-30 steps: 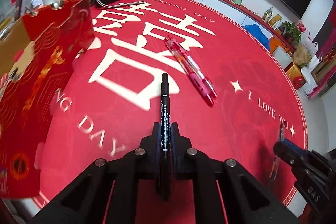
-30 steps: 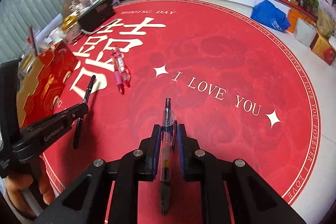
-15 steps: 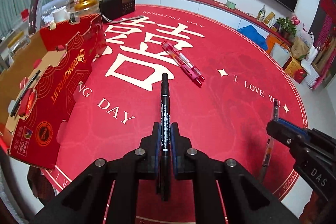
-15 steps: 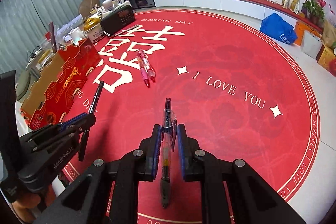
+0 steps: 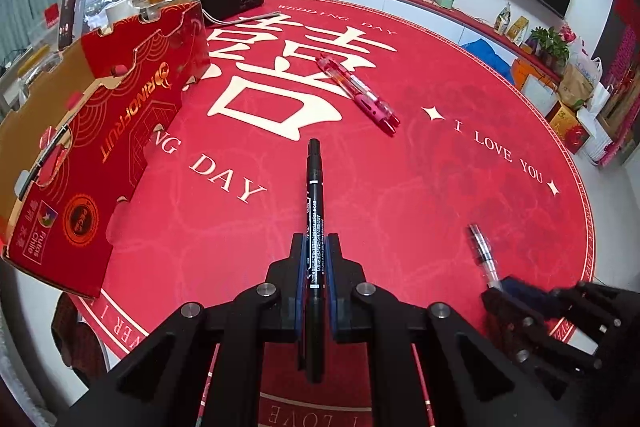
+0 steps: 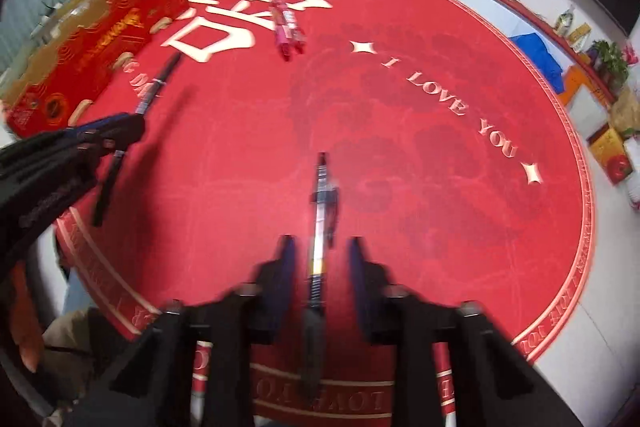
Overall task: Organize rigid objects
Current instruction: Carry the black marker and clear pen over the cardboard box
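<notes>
Since half a second ago the right gripper [image 6: 320, 251] has spread its jaws, and the clear pen [image 6: 319, 227] between them now touches neither pad, blurred, seemingly released. At left the red box [image 5: 120, 131] waits open-topped on the surface [image 5: 440, 195]. The left gripper [image 5: 316, 255] stays clamped on the black marker [image 5: 315, 211], likely for boxing.

Each camera sits behind its own gripper and looks forward and down over the round red mat [image 5: 400, 187], well above it. The right view is blurred. Both views share the pink pens [image 5: 360, 93] [image 6: 288, 27] and the red fruit box [image 5: 112, 131] [image 6: 100, 35].
</notes>
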Demonstrator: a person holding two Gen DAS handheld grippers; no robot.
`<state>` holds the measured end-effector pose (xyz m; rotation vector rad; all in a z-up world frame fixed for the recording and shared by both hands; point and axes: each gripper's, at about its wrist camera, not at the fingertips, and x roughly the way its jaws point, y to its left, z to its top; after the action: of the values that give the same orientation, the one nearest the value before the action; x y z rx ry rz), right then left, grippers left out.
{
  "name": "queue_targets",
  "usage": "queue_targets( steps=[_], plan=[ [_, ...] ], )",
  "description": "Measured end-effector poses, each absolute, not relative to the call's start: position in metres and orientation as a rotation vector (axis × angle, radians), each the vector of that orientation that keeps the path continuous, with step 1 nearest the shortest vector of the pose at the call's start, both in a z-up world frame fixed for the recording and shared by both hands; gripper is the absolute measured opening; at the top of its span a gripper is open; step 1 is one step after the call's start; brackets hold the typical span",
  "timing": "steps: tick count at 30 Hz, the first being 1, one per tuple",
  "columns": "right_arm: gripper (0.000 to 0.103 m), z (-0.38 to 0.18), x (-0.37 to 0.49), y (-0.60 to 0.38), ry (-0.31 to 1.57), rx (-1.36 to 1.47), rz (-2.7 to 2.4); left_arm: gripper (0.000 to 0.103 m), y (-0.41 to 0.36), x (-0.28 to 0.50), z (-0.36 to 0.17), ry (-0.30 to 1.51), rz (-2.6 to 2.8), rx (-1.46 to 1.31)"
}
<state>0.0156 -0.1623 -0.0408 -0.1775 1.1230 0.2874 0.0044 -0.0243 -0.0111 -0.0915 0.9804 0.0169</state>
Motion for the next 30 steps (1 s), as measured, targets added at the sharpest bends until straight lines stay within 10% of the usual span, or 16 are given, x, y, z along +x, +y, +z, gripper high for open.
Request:
queue_targets(
  steps=[30],
  plan=[
    [0.011,0.096,0.046,-0.041,0.773,-0.097,0.63,0.009,0.082,-0.013,0.1,0.705,0.264,-0.136]
  ],
)
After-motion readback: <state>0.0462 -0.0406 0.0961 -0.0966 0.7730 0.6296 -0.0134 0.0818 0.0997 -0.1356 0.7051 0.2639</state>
